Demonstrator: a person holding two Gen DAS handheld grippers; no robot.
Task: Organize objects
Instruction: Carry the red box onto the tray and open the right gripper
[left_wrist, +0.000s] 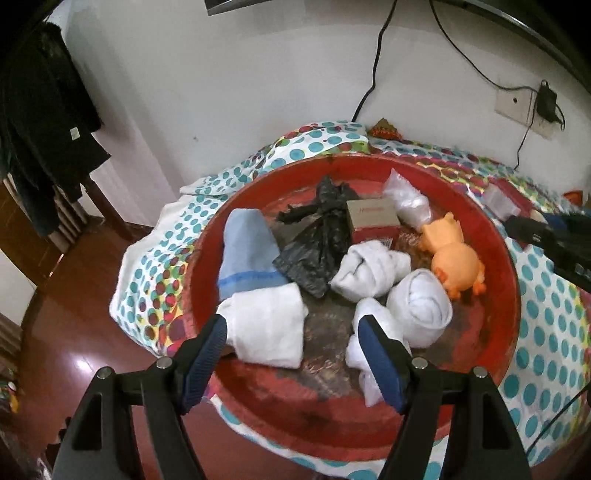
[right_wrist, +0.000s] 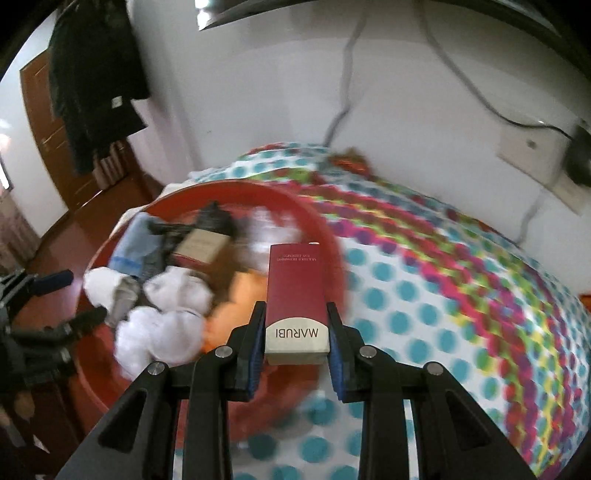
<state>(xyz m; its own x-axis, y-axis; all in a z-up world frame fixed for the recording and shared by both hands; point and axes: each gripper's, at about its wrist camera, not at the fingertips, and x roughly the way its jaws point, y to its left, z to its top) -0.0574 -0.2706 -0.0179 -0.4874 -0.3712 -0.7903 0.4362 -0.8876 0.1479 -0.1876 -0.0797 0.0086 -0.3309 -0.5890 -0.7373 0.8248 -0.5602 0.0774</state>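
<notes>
A round red tray (left_wrist: 511, 273) on a dotted cloth holds white rolled socks (left_wrist: 369, 271), a folded white cloth (left_wrist: 267, 328), a blue cloth (left_wrist: 247, 254), a black plastic bag (left_wrist: 317, 240), a red-and-beige box (left_wrist: 373, 218), a clear bag (left_wrist: 406, 201) and an orange rubber toy (left_wrist: 454, 258). My left gripper (left_wrist: 293, 334) is open just above the tray's near side, between the white cloth and a sock. My right gripper (right_wrist: 295, 314) is shut on a red MARUBI box (right_wrist: 295, 291), held above the tray's right rim (right_wrist: 332, 236). The right gripper also shows at the right edge of the left wrist view (left_wrist: 546, 236).
The dotted cloth (right_wrist: 443, 295) covers the surface to the right of the tray. A white wall with cables and a socket (left_wrist: 517, 107) stands behind. Dark clothes (left_wrist: 44, 129) hang at the left above a red-brown floor (left_wrist: 74, 332).
</notes>
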